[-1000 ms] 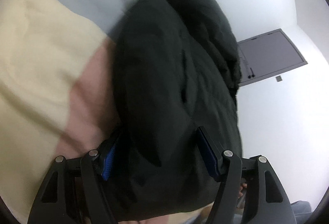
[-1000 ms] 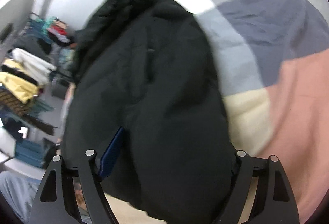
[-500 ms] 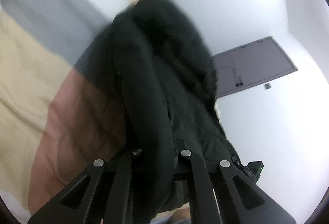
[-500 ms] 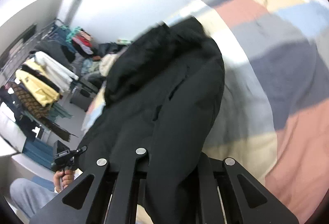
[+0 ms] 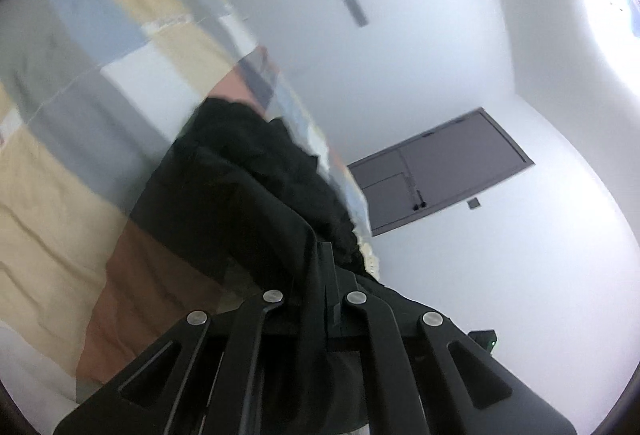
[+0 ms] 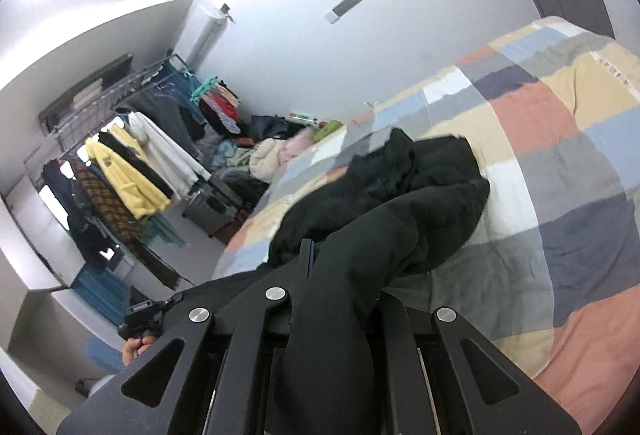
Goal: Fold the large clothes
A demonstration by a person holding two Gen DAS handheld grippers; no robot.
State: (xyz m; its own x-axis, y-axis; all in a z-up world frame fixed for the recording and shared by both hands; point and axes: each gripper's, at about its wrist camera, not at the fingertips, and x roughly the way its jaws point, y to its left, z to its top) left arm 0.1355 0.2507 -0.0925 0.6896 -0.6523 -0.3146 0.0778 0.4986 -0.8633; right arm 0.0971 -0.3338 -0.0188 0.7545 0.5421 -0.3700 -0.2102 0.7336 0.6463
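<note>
Both claws pinch the black coat above the bed

Left claw [image 5: 320,255] clamped tight on the black coat [image 5: 248,195], which trails toward 11 o'clock over the patchwork bed [image 5: 80,95]; right claw [image 6: 316,255] likewise closed on fabric, coat bunched toward 1 o'clock.

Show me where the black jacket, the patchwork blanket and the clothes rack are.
black jacket [image 6: 436,203]: right wrist view, on its bunched upper fold.
patchwork blanket [image 6: 532,115]: right wrist view, on a pink patch.
clothes rack [image 6: 120,87]: right wrist view, on its top rail.
</note>
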